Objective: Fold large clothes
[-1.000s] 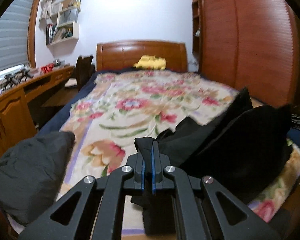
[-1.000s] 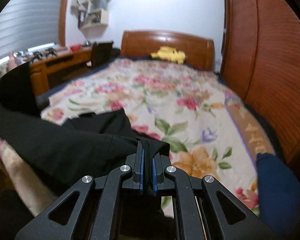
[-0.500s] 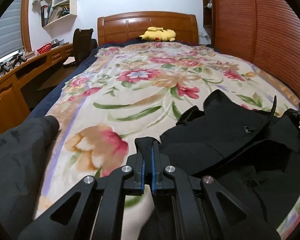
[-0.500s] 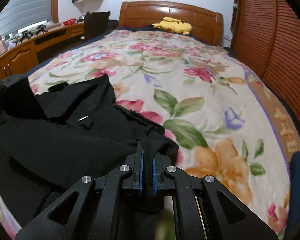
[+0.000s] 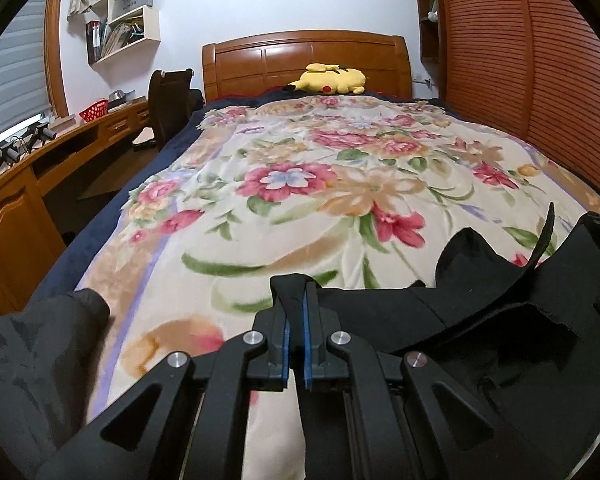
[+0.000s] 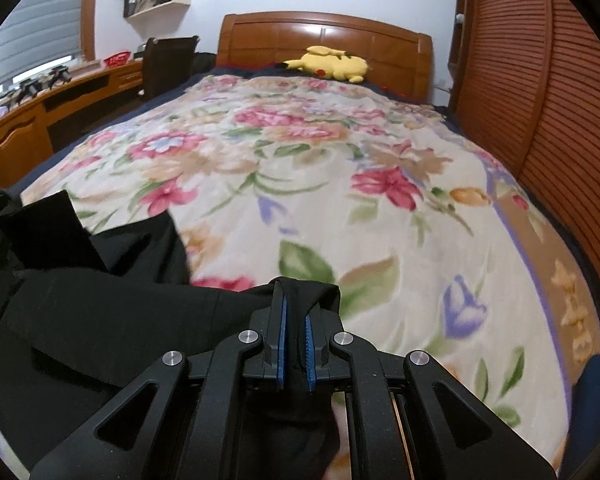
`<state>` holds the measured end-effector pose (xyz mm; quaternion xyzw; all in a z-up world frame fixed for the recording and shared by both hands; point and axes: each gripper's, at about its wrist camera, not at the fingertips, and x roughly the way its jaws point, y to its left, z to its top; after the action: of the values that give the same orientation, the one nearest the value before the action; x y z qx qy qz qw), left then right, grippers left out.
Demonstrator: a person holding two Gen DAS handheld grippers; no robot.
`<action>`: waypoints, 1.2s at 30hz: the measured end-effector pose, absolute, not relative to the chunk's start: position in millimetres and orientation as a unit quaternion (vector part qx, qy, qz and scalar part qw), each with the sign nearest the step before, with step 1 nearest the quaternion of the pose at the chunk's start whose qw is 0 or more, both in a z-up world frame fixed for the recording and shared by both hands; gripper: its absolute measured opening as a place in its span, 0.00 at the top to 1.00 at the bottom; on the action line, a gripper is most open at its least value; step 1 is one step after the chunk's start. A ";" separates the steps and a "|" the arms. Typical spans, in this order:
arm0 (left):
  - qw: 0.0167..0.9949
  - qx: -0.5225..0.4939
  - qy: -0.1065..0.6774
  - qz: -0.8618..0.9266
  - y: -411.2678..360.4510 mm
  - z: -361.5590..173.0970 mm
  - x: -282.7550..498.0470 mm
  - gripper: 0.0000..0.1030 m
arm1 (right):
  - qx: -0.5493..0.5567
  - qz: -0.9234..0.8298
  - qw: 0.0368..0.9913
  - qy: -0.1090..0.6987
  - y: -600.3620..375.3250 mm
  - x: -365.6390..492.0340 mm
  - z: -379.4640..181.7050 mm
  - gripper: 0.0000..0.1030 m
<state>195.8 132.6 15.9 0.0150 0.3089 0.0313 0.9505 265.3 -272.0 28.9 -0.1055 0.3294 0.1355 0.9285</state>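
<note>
**Spreading the black garment flat before the first fold**

Nearest the lens in the left wrist view, the left claw is pressed together on an edge of the black garment, a small tuft of cloth poking out past the blue pads. The right claw does the same in its own view — pads pinching a bunched black corner, with the rest of the cloth trailing off toward 9 o'clock. Between the two grips the garment hangs slack and rumpled over the near end of the bed, one flap standing up at about 2 o'clock in the left view.

The step in hand looks like laying the piece out on the floral blanket. To do it well, both grips should hold firm, draw apart until the held edge is taut, then lower together so the cloth lands without creases — the upright flap will need smoothing down.

At 8 o'clock in the left view a dark grey bundle lies on the bed's near corner, close enough to snag; keep clear of it. Farther off the blanket is bare up to the yellow plush toy by the wooden headboard.
</note>
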 end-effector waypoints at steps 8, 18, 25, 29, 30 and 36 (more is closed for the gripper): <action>0.947 0.000 0.321 0.013 135.1 13.7 181.9 0.89 | -0.085 0.127 0.928 0.340 -272.6 267.7 21.8 0.92; 0.948 -0.011 0.318 -0.025 131.2 15.0 110.2 0.60 | -0.088 0.117 0.945 0.292 -280.2 226.7 58.2 0.31; 0.938 -0.006 0.342 -0.049 116.6 -16.4 58.5 0.54 | -0.121 0.147 0.926 0.324 -286.6 202.1 35.7 0.31; 0.931 -0.004 0.361 -0.053 112.4 -37.4 43.8 0.54 | -0.117 0.153 0.920 0.340 -298.9 181.2 20.5 0.31; 0.930 -0.005 0.364 -0.053 112.5 -40.9 41.9 0.54 | -0.112 0.156 0.919 0.344 -302.9 173.6 16.8 0.31; 0.927 -0.010 0.373 -0.049 115.5 -50.5 39.6 0.49 | -0.106 0.163 0.917 0.348 -311.8 130.0 7.4 0.28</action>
<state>39.6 115.5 -50.5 -0.0099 0.3726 -0.0495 0.9266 130.0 -311.8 7.4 -0.1059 0.3476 0.1633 0.9172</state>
